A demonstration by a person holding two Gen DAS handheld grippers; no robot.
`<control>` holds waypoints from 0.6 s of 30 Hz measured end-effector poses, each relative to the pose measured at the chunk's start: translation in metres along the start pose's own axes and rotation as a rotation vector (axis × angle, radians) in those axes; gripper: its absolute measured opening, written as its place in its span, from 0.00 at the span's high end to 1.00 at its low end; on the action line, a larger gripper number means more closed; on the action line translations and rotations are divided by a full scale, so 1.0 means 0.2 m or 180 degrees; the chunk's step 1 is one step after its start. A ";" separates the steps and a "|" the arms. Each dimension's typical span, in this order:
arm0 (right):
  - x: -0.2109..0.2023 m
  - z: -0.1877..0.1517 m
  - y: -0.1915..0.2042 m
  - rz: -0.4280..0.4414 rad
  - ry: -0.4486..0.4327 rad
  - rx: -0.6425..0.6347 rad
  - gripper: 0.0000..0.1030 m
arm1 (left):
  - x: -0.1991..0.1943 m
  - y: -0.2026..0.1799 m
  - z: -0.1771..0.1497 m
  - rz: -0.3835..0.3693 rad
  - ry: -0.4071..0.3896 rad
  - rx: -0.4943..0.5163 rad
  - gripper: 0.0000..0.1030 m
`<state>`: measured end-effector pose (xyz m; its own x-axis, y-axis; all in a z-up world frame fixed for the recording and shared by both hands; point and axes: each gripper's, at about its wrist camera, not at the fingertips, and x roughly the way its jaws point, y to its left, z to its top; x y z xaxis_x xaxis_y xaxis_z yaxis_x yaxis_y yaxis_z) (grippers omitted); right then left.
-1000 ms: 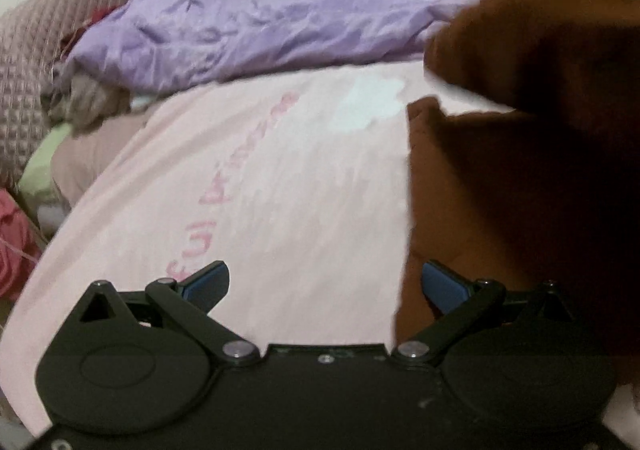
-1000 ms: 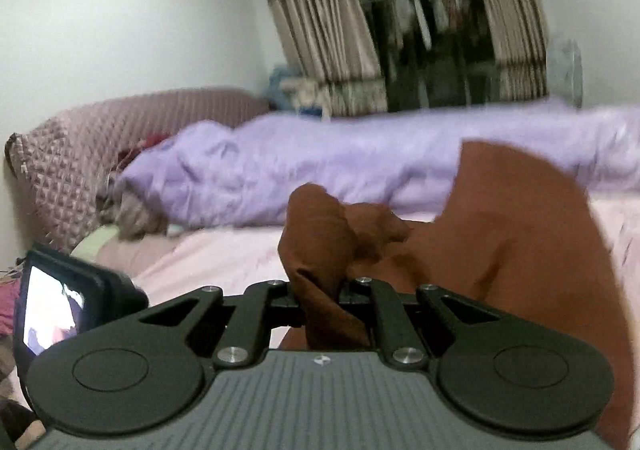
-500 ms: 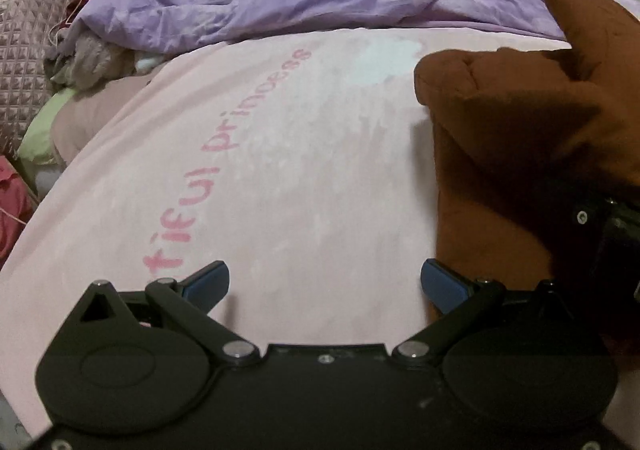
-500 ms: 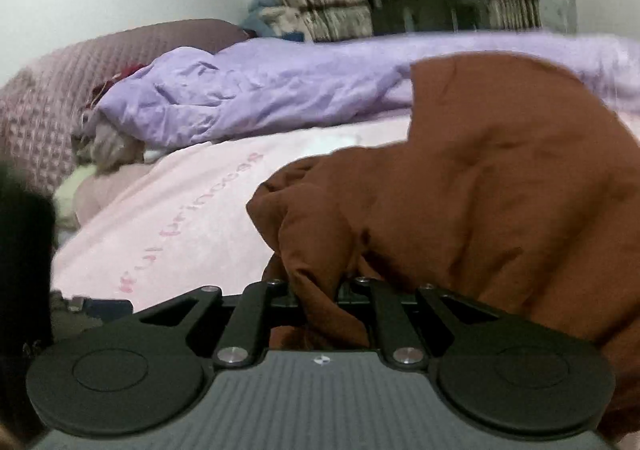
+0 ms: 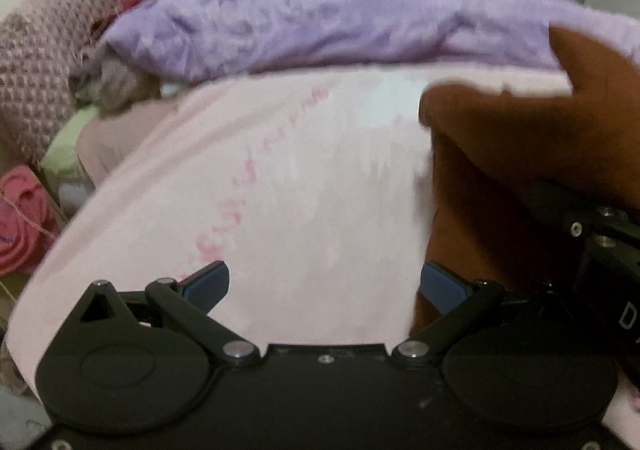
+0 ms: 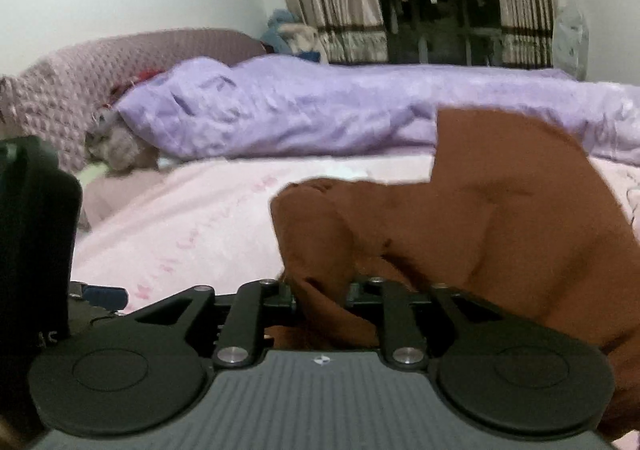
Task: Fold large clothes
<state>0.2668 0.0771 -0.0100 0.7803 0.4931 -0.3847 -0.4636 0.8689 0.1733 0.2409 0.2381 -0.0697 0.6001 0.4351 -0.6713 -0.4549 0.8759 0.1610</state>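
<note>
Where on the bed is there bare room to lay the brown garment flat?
Free: the pink sheet between the purple duvet and the left gripper. Crowded: the brown garment, in the right gripper's opening jaws, and clothes by the headboard.

Left of the brown garment (image 5: 520,153) the pink sheet (image 5: 300,177) lies bare; the purple duvet (image 5: 320,25) blocks passage behind it.
</note>
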 end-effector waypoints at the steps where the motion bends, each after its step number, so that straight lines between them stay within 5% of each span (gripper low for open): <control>1: -0.03 0.03 -0.01 0.0048 -0.0019 0.0064 0.59 | -0.06 0.01 0.03 0.0010 -0.0107 -0.0018 0.00; 4: -0.17 0.13 -0.07 0.0362 -0.0178 0.0280 0.35 | -0.23 0.05 0.10 0.0018 -0.0404 -0.0119 0.00; 6: -0.28 0.17 -0.10 0.0400 -0.0393 0.0178 0.33 | -0.33 0.06 0.15 -0.0002 -0.0580 -0.0174 0.00; 7: -0.33 0.19 -0.11 0.0363 -0.0482 0.0079 0.35 | -0.38 0.06 0.17 -0.0037 -0.0682 -0.0211 0.00; 10: -0.46 0.25 -0.18 0.0151 -0.0754 0.0044 0.59 | -0.47 0.02 0.22 -0.0219 -0.0889 -0.0277 0.00; 13: -0.50 0.28 -0.34 0.0049 -0.0806 0.0286 0.69 | -0.40 -0.07 0.25 -0.0386 -0.0820 -0.0205 0.00; 16: -0.40 0.24 -0.50 -0.0196 -0.0497 0.0450 0.78 | -0.25 -0.20 0.21 -0.0460 -0.0546 -0.0033 0.00; 18: -0.28 0.17 -0.60 -0.0203 -0.0137 0.0578 0.79 | -0.13 -0.30 0.13 -0.0301 -0.0281 0.0198 0.00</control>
<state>0.2929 -0.0528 0.0212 0.8246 0.4349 -0.3618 -0.3324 0.8900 0.3121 0.2703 0.1805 -0.0430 0.6953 0.3642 -0.6196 -0.3535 0.9239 0.1464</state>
